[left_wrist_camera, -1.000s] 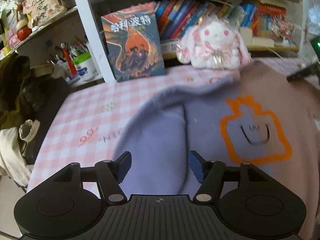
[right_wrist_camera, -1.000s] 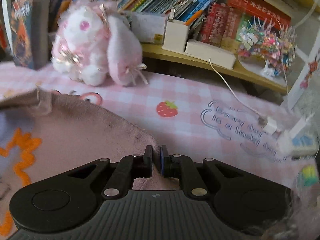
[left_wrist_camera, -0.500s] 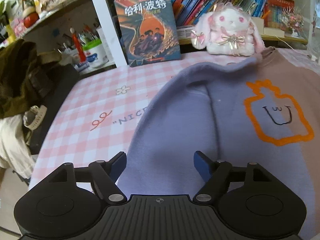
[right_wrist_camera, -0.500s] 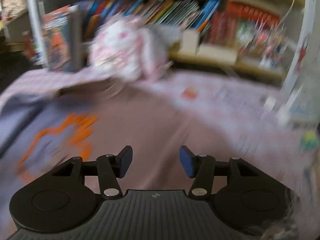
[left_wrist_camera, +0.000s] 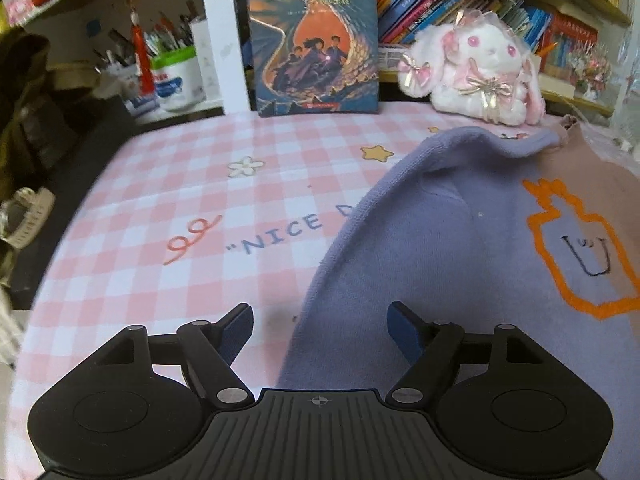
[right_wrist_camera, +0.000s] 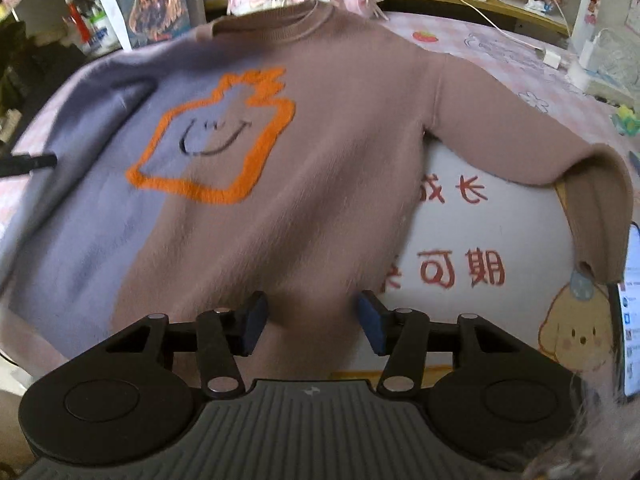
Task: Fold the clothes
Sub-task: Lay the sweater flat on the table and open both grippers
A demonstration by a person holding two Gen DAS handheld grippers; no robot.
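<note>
Right wrist view shows the sweater (right_wrist_camera: 328,152) spread front-up across the worktop (right_wrist_camera: 500,68), neckline toward the far edge by the shelves, hem toward the near edge. Body folding appears not yet begun: the torso lies at full width and no crease crosses it. On the brown side the sleeve (right_wrist_camera: 520,136) runs out toward the right edge and its cuff end doubles back downward; whether that counts as a deliberate fold cannot be told. On the lavender side, left wrist view suggests the sleeve (left_wrist_camera: 432,264) is already laid inward over the torso, with a seam ridge showing. Judged from this, at most one sleeve is turned in; the other sleeve and the body folds remain.

Garment condition: two-tone knit, lavender on one half and dusty brown on the other, soft and slightly fuzzy, ribbed collar. An orange outline motif (right_wrist_camera: 216,136) with a smiling face sits on the chest, straddling the colour join.

Right claw (right_wrist_camera: 312,322) stands apart and empty above the hem. Left claw (left_wrist_camera: 320,330) likewise stands apart, holding nothing, over the lavender edge near the left side of the worktop.
</note>
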